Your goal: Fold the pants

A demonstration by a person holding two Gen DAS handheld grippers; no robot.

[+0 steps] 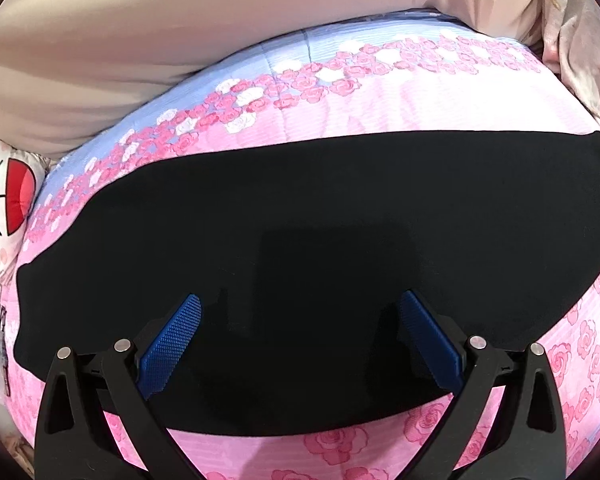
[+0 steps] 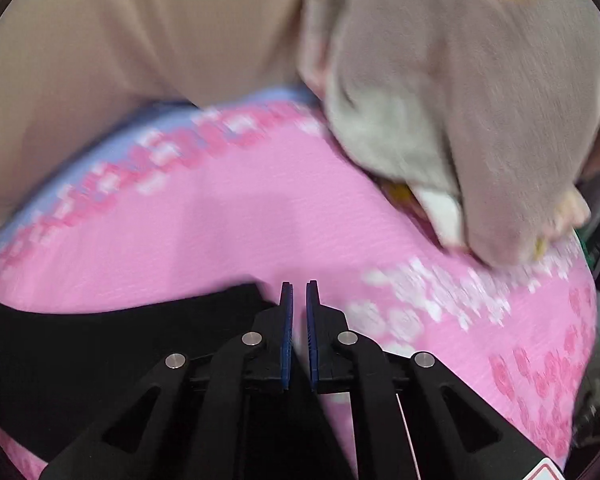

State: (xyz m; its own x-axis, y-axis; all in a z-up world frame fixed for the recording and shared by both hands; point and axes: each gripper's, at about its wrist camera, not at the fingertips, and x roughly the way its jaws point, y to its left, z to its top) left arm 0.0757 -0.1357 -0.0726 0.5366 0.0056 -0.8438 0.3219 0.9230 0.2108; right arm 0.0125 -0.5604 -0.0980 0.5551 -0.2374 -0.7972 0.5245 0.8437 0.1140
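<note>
Bedroom in a home

You're working over a bed: a pink quilt (image 1: 400, 108) printed with roses and edged in pale blue covers it, a beige padded headboard (image 1: 180, 28) rises behind, and a cartoon-face pillow (image 1: 4, 200) and a grey blanket (image 2: 480, 100) sit at its sides.

- We see a pink bedspread (image 1: 380, 108) printed with roses, with a pale blue band along its far edge.
- Beyond it we see a beige sheet (image 1: 180, 40).
- At the left edge lies a white cartoon pillow (image 1: 8, 196).
- On the bedspread's far right corner we see a grey-brown blanket (image 2: 480, 100).
</note>
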